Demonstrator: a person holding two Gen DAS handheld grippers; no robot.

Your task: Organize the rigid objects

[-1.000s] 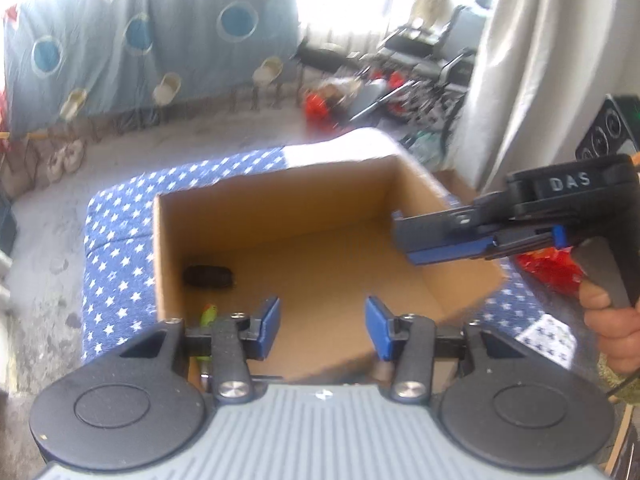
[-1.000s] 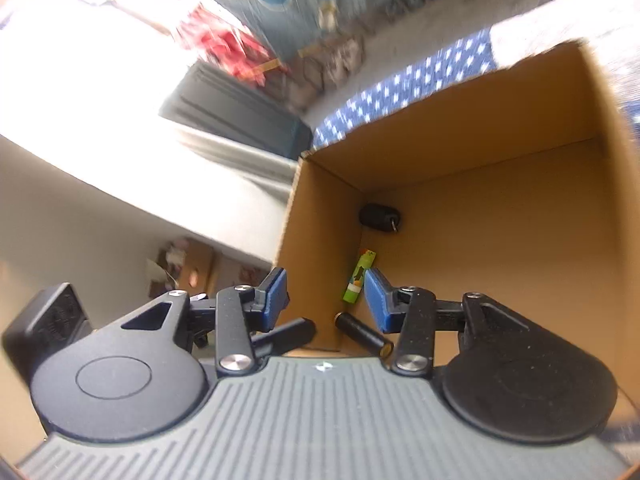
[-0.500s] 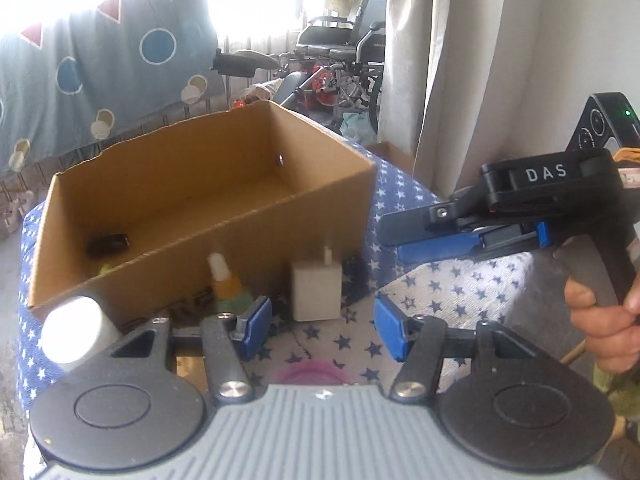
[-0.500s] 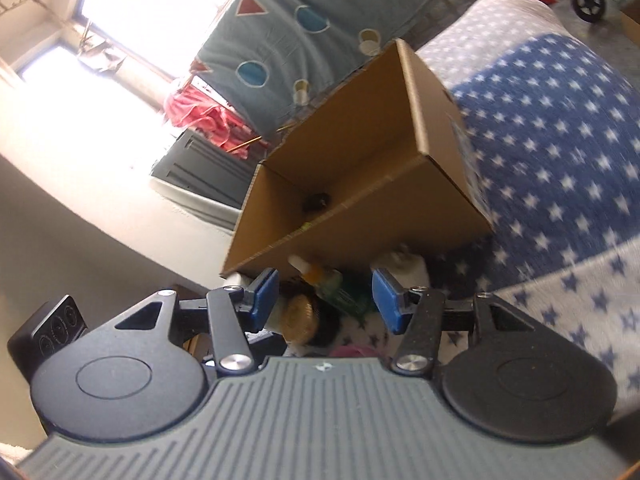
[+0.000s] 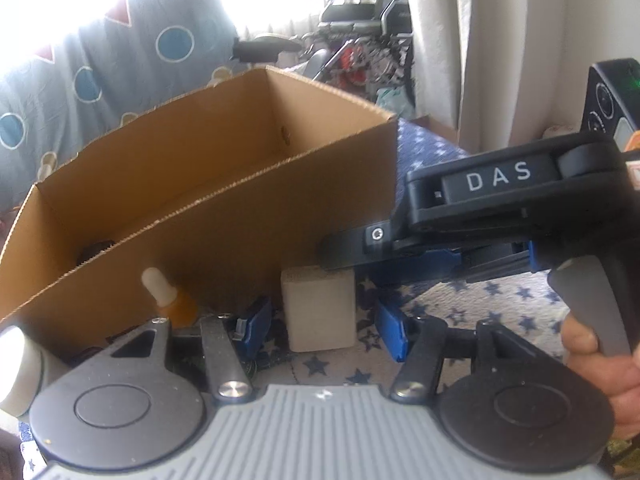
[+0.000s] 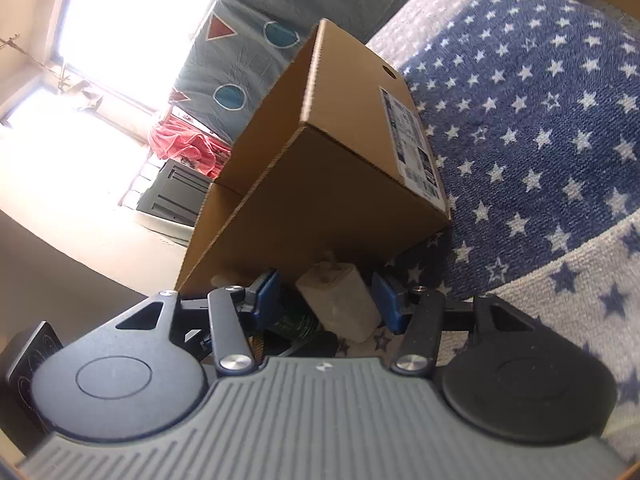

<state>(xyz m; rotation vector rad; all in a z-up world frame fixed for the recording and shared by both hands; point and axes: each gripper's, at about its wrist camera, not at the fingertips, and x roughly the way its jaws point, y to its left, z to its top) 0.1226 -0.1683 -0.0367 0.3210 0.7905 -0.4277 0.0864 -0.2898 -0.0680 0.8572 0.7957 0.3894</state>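
An open cardboard box (image 5: 224, 216) stands on the star-patterned cloth, with a dark item (image 5: 96, 249) low inside it. In front of its near wall sits a white cube charger (image 5: 318, 312). My left gripper (image 5: 324, 326) is open around the cube, with a gap on each side. An orange dropper bottle (image 5: 170, 298) stands just to its left. My right gripper (image 5: 352, 264) reaches in from the right, just above the cube. In the right wrist view the right gripper (image 6: 326, 298) is open, with the white charger (image 6: 340, 306) between its pads and a dark green bottle (image 6: 296, 320) beside it.
A white cylinder (image 5: 18, 364) lies at the far left by the box. A hand (image 5: 600, 356) holds the right gripper's handle. The blue star cloth (image 6: 540, 140) stretches to the right of the box (image 6: 320, 184). A curtain (image 5: 500, 40) and wheeled clutter stand behind.
Both grippers came down from over the box's inside to the cloth in front of its near wall. Their jaws stand a little wider. The charger now lies between them.
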